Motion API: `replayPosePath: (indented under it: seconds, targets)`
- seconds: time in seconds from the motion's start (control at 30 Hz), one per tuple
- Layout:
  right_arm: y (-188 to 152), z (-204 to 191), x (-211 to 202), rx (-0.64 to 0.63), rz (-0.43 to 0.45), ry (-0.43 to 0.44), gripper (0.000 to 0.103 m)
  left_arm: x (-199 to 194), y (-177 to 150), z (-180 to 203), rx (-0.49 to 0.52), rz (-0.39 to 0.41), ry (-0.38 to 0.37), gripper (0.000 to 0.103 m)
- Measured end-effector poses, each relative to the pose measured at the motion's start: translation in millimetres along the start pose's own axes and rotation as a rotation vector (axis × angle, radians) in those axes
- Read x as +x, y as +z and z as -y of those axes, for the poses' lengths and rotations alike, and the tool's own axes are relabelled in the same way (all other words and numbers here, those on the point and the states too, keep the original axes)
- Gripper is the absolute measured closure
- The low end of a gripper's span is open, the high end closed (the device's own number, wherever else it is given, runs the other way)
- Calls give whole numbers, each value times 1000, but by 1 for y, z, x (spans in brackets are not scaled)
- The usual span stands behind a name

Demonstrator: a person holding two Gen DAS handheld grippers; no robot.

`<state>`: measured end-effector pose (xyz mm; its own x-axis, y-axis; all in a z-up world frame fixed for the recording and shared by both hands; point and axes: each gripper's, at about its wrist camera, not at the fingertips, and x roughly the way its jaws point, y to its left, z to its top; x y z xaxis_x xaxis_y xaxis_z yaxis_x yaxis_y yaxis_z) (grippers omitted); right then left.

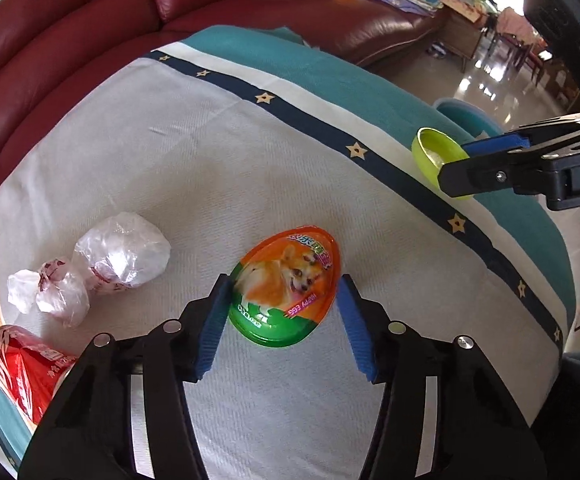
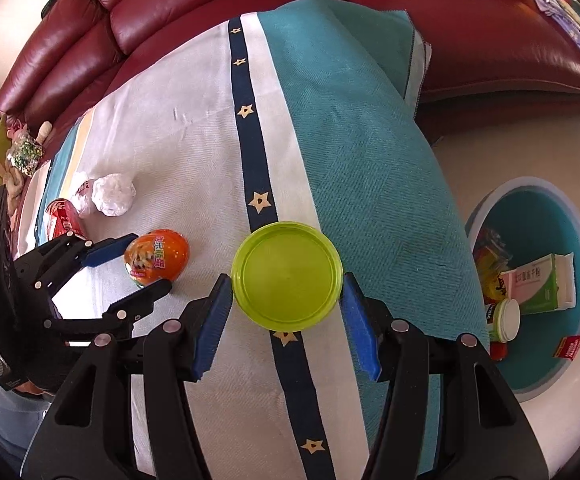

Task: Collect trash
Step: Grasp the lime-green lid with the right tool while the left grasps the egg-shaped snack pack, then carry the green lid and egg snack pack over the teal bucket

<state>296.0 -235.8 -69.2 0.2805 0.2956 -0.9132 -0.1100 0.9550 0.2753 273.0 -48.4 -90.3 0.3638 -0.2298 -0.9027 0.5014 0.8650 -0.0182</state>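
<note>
An orange and green egg-shaped package with a dog picture [image 1: 286, 286] lies on the cloth-covered table. My left gripper [image 1: 284, 300] is open around it, its blue pads close on either side; it also shows in the right wrist view [image 2: 130, 264] beside the egg package [image 2: 156, 258]. A lime green round lid [image 2: 287, 274] lies on the cloth, and my right gripper [image 2: 286, 300] is open around it, pads near its rim. In the left wrist view the lid [image 1: 438, 154] sits by the right gripper [image 1: 466, 160]. A blue trash bin [image 2: 578, 216] stands on the floor at right.
Crumpled clear plastic bags [image 1: 102, 264] and a red can [image 1: 22, 368] lie at the table's left. The bin holds a green and white carton [image 2: 542, 284], a white-capped jar [image 2: 504, 320] and wrappers. A dark red leather sofa [image 1: 90, 20] runs behind the table.
</note>
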Motion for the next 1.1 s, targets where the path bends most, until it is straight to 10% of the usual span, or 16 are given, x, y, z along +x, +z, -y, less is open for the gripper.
replayPosePath:
  seconds: [0.3,1.1]
  targets:
    - [-9,10,-17,12,26,24,50,-9,-9,5,-162,-14,14,49]
    - [-63,129,-121,176,203,18,50,-67,34,143,-20,89,-43,49]
